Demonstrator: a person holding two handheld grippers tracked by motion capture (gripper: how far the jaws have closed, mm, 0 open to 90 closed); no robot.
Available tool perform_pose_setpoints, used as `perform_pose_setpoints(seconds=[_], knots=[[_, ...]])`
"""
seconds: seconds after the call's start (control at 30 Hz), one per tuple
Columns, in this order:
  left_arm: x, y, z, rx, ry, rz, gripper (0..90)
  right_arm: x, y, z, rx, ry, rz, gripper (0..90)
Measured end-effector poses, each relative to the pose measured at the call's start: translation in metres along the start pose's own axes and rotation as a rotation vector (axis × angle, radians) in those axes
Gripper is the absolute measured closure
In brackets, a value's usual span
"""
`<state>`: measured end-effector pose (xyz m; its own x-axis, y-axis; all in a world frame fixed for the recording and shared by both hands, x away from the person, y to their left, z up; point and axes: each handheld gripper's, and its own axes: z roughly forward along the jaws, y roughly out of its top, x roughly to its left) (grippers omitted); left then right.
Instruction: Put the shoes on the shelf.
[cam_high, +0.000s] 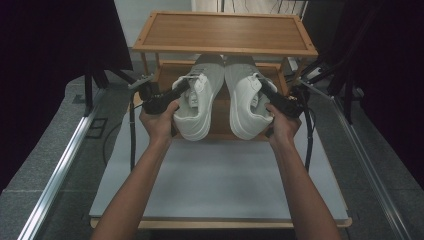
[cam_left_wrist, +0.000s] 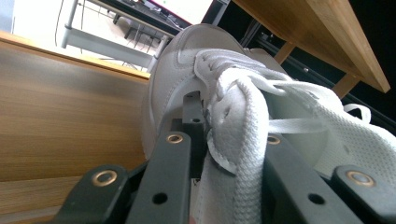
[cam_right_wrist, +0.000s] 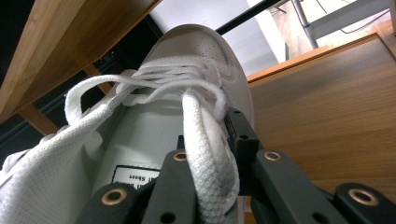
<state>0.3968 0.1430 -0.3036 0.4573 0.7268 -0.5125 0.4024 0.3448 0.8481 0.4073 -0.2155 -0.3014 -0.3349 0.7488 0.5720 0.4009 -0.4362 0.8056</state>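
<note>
Holding two white shoes at centre frame: left shoe (cam_high: 196, 102) and right shoe (cam_high: 247, 100), one per gripper. Left gripper (cam_high: 181, 89) and right gripper (cam_high: 264, 89) have their fingers (cam_left_wrist: 163, 177) clamped on each shoe's side wall.

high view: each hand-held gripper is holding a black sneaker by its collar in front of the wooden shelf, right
Not quite: the sneakers are white, not black. The high view shows the left hand-held gripper clamped on the left sneaker and the right hand-held gripper on the right sneaker, each by its collar, in front of the wooden shelf.

we lose both shoe toes under the top shelf (cam_high: 225, 31); the label (cam_right_wrist: 133, 175) inside the right shoe (cam_right_wrist: 154, 135) is cut by the tongs, print too small to read.
</note>
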Motion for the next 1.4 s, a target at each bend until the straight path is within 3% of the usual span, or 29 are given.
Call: perform_pose_setpoints(seconds=[0.23,0.33,0.53,1.03,1.23,1.4], knots=[[0.004,0.002,0.006,-0.029,0.044,-0.035,80.8,0.000,0.003,0.007,-0.001,-0.042,-0.003,82.8],[0.006,0.003,0.007,-0.030,0.060,-0.014,80.7,0.000,0.004,0.009,-0.004,-0.058,-0.003,82.8],[0.008,0.005,0.009,-0.032,0.079,-0.017,80.6,-0.002,0.006,0.010,-0.010,-0.071,-0.001,82.8],[0.001,-0.001,0.032,-0.029,0.093,-0.040,80.3,0.005,0.006,0.029,-0.032,-0.099,0.020,80.9],[-0.001,0.000,0.038,-0.061,0.125,-0.072,79.4,0.008,0.005,0.036,-0.034,-0.118,0.001,80.4],[-0.003,-0.002,0.045,-0.057,0.139,-0.089,78.6,0.010,0.002,0.043,-0.035,-0.147,-0.011,78.4]])
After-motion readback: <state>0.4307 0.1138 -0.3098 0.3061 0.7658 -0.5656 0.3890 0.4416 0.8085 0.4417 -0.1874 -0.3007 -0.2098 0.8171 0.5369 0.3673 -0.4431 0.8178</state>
